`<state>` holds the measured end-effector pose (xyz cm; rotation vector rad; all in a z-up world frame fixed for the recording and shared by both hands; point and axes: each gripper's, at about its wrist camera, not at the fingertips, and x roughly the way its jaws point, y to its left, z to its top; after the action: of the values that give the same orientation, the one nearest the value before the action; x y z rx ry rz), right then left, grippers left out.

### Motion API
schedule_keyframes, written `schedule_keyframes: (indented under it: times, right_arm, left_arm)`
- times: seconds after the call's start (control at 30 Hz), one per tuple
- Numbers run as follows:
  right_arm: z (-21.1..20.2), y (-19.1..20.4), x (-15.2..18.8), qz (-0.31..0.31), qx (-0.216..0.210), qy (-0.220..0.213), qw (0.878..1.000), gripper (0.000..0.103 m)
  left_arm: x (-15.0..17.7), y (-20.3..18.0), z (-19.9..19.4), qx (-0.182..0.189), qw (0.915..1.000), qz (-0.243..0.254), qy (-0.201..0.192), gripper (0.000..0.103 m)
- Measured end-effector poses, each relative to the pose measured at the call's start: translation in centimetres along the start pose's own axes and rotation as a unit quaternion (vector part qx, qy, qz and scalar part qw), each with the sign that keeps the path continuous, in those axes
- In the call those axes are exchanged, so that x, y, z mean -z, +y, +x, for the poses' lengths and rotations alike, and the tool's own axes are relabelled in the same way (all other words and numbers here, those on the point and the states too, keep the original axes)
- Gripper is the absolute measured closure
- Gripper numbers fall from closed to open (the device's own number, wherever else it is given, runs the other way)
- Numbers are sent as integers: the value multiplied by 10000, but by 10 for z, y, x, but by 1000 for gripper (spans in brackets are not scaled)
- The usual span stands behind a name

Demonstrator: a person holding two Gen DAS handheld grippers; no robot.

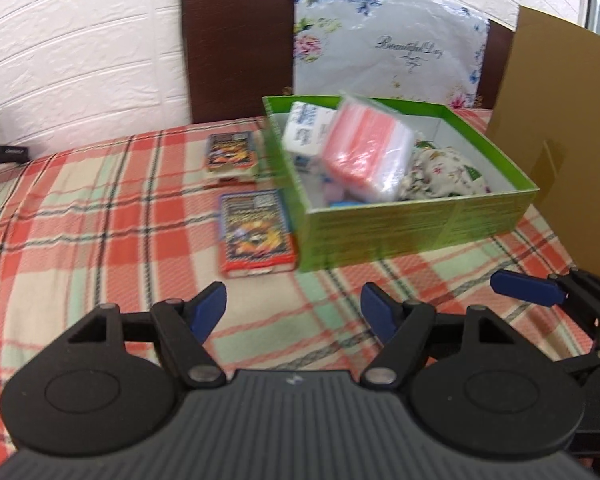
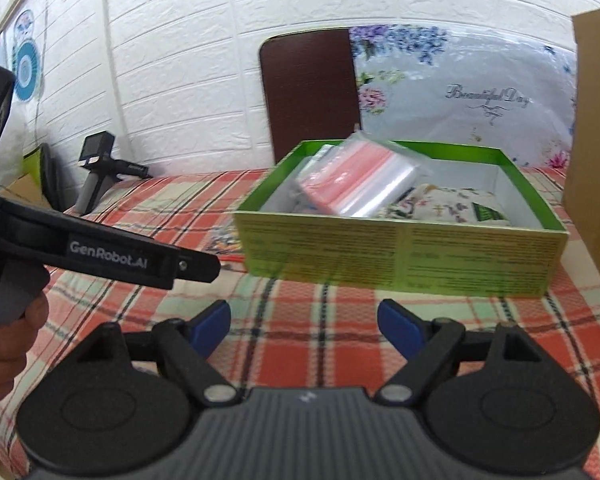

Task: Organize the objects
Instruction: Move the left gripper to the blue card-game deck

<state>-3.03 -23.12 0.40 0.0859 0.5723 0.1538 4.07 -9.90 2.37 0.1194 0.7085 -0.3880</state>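
Note:
A green open box point(image 1: 416, 224) stands on the plaid cloth. It holds a clear bag with pink stripes point(image 1: 370, 148), a white and blue pack point(image 1: 306, 128) and floral fabric point(image 1: 440, 172). Two red card boxes lie left of it, one near point(image 1: 256, 234) and one farther point(image 1: 230, 154). My left gripper point(image 1: 294, 312) is open and empty, short of the near card box. My right gripper point(image 2: 304, 328) is open and empty in front of the green box point(image 2: 400, 256); the striped bag point(image 2: 356, 180) shows inside. One of its blue pads point(image 1: 524, 286) shows at the right of the left wrist view.
A brown cardboard panel point(image 1: 560, 152) stands right of the box. A dark chair back point(image 1: 236, 44) and a floral bag point(image 1: 384, 40) are behind the table. The left gripper's handle point(image 2: 112, 258) crosses the right view. A black device point(image 2: 96, 164) lies at the far left.

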Motion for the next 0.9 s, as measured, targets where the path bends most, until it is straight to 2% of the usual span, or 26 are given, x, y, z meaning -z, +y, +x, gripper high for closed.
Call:
schedule_keyframes:
  times: [0.23,0.37,0.57,0.63,0.73,0.9]
  right_arm:
    - [13,26,6,-217,-271,205,9992,19]
    - [27,37,5,-356,-450,320,9978,20]
    - [62,63,-11,-834,-805,355,9926,21]
    - [75,68,-13,-859,-848,408,9918,21]
    - [89,69,-13,-767,-903,479,9918,21]
    - [102,64,-7,-644,-888,562,9924,19]
  left_arm:
    - [10,42,6,-91,9993,-349,69,26]
    - [3,65,20,96,9978,-626,200,26]
    - [-25,97,51,622,9920,-1067,244,30]
    - [-36,101,62,781,9925,-924,168,30]
    - [-52,102,82,1226,9912,-495,26,29]
    - [-70,94,117,1858,9821,309,-86,29]
